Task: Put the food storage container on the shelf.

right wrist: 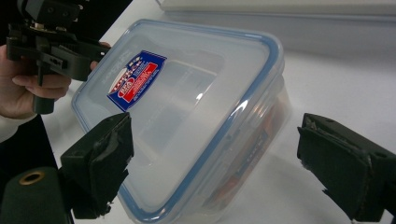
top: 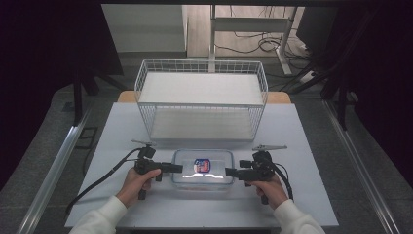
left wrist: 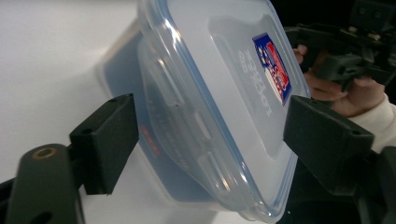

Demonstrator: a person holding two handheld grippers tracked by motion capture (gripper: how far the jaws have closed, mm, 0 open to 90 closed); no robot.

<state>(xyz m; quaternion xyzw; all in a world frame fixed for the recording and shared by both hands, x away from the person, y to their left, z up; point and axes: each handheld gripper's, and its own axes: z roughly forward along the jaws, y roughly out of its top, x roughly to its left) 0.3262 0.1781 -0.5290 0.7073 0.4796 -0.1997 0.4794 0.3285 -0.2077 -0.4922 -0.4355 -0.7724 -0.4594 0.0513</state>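
Near the front edge of the pale table (top: 292, 146), a clear plastic container (top: 202, 168) with a blue-rimmed lid and a red-and-blue label (top: 201, 165) sits flat, just in front of a white wire basket (top: 200, 97) that stands farther back. The person's forearms come in from the near side in white sleeves, one on each side of the container, with both hands wrapped around the gripper handles and held low over the table.

The left hand (top: 138, 181) points the left gripper (top: 176, 167) rightward at the container's left end. In the left gripper view its jaws stand spread wide, one on each side of that end of the container (left wrist: 219, 107), not pressing on it.

The right hand (top: 267, 186) points the right gripper (top: 232, 171) leftward at the container's right end. In the right gripper view its jaws are likewise parted wide, flanking the lid's corner (right wrist: 187, 116) with clear space on each side. A cable (top: 97, 183) trails from the left gripper toward the near left.
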